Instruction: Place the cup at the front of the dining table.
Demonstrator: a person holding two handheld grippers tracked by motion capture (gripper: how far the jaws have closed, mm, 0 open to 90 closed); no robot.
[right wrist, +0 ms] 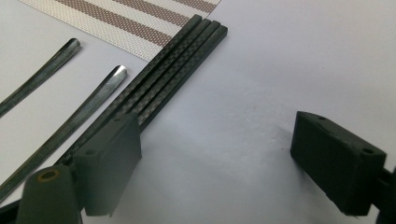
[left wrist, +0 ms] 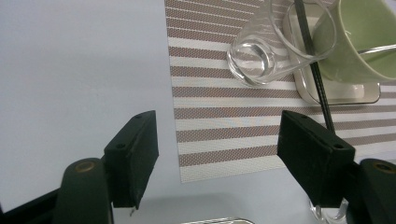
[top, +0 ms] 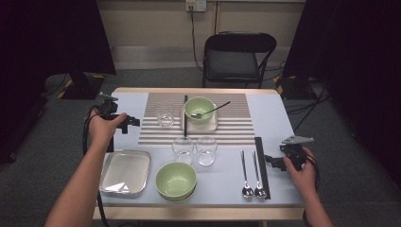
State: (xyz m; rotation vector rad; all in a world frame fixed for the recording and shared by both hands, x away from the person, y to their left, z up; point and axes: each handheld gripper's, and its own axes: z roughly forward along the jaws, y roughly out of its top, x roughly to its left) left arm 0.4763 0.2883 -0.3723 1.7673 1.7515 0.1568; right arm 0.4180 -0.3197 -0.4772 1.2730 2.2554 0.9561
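- Your left gripper [top: 134, 122] hangs with its jaws spread wide and empty, over the left edge of the striped placemat [top: 236, 124]. The nearest thing to it is the clear glass [top: 165, 115] on the mat, at about 1 o'clock in the left gripper view [left wrist: 261, 51].
- Go in level with the glass's wall, one jaw on each side, and close gently; glass is slick and I judge it likely to tip if you nudge the rim first.
- Mind the black chopstick [top: 185, 116] and the white tray [top: 213, 124] under the green bowl [top: 199, 108], just beside the glass at its 3 o'clock.
- Your right gripper [top: 273, 161] is also spread and empty, over bare table [right wrist: 261, 88]. The bundle of black chopsticks [right wrist: 177, 70] lies at its 10 o'clock, with two spoons [top: 251, 172] beyond.
- Keep that hand parked clear while the left one works.
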